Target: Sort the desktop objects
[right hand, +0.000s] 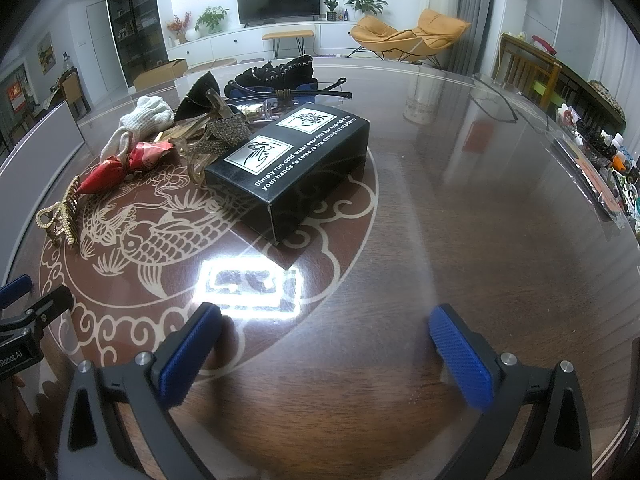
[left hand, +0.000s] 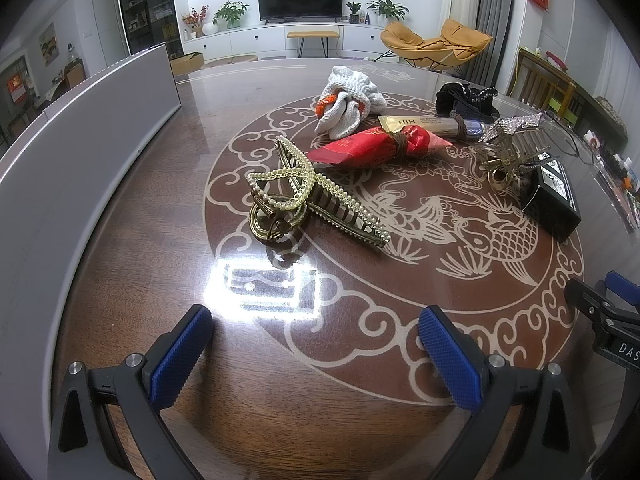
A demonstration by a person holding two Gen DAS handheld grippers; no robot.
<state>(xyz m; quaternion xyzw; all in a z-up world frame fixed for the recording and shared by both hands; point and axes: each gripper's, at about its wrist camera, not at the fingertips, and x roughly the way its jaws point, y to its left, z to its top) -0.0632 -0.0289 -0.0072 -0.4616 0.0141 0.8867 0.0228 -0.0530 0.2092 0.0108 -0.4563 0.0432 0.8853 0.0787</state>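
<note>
Left tongs [left hand: 314, 342] agape; pearl clip [left hand: 308, 196] ahead.

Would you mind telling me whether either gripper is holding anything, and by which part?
Nothing is held: the left gripper and right gripper both have open, empty jaws.

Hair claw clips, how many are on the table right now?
2. The pearl-trimmed gold clip lies nearest the left gripper; a rhinestone clip leans beside the black box. The pile behind could hide more.
</note>
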